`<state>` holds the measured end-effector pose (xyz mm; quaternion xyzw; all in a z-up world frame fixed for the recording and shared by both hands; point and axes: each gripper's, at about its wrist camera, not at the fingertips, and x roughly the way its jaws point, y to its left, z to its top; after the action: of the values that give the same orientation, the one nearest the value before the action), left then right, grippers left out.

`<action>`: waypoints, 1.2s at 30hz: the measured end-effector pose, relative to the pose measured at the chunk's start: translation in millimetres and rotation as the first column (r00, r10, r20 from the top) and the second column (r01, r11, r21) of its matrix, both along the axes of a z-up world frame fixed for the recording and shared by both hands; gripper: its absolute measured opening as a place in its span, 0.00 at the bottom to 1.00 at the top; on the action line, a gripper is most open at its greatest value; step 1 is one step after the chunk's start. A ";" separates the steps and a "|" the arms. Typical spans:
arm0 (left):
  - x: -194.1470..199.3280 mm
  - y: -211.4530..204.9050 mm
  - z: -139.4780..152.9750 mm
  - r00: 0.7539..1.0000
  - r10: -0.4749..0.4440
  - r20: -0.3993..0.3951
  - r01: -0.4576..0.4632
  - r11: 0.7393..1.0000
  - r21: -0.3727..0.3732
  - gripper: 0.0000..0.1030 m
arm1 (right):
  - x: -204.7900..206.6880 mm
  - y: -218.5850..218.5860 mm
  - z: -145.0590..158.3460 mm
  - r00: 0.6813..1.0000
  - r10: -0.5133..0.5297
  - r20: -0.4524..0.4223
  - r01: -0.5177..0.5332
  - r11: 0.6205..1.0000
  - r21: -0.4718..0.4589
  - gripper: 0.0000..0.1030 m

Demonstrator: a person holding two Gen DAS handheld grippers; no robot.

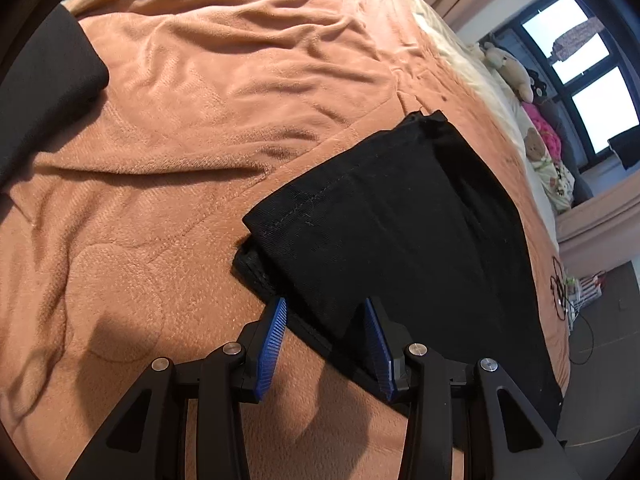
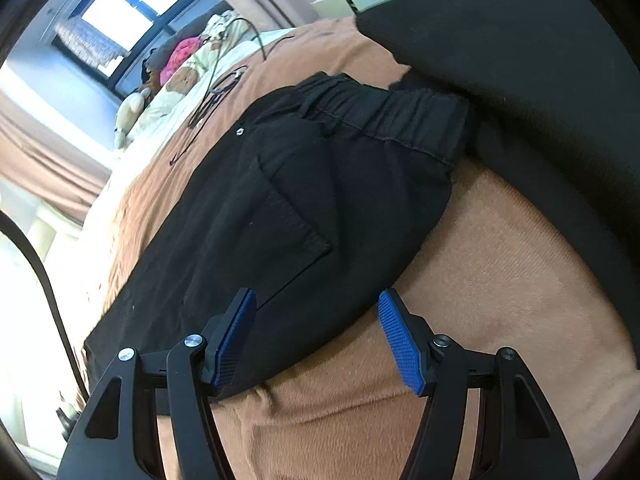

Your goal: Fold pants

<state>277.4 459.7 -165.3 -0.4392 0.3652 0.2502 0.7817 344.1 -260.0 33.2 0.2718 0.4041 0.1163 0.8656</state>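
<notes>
Black pants (image 1: 404,236) lie on an orange-brown blanket (image 1: 192,120), legs laid one over the other, hems toward the left wrist camera. My left gripper (image 1: 325,308) is open and empty, its blue pads either side of the near edge of the leg ends. In the right wrist view the pants (image 2: 304,208) show their elastic waistband (image 2: 384,116) and a back pocket. My right gripper (image 2: 316,300) is open and empty at the near edge of the seat part.
A dark grey cloth (image 2: 520,60) lies on the blanket beside the waistband and shows at the left of the left wrist view (image 1: 44,88). Stuffed toys (image 1: 516,72) and a cable (image 2: 212,96) lie on the bed's far side, below a window (image 1: 588,68).
</notes>
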 end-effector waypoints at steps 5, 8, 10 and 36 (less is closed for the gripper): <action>-0.2 -0.4 -0.1 0.999 0.029 -0.029 -0.028 0.999 0.032 0.13 | 11.6 -5.7 -16.8 0.999 -0.034 -0.042 0.035 0.999 0.036 0.61; -9.7 0.4 2.4 0.999 0.038 0.016 -0.038 0.999 0.008 0.01 | 16.3 -8.4 -16.6 0.999 -0.046 -0.028 0.047 0.998 0.046 0.60; -11.1 -3.5 6.7 0.999 0.026 0.021 -0.026 0.999 0.024 0.01 | 20.0 -5.2 -13.9 0.998 -0.055 -0.021 0.055 0.998 0.025 0.24; -21.1 9.7 -11.6 0.990 0.100 0.104 -0.088 0.989 -0.118 0.42 | 0.1 -25.6 -17.5 1.000 0.014 -0.005 -0.013 0.993 0.117 0.39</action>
<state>256.3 469.4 -177.0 -0.5127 0.3143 0.2413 0.7617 344.2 -285.5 15.7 0.3196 0.4011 0.1449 0.8462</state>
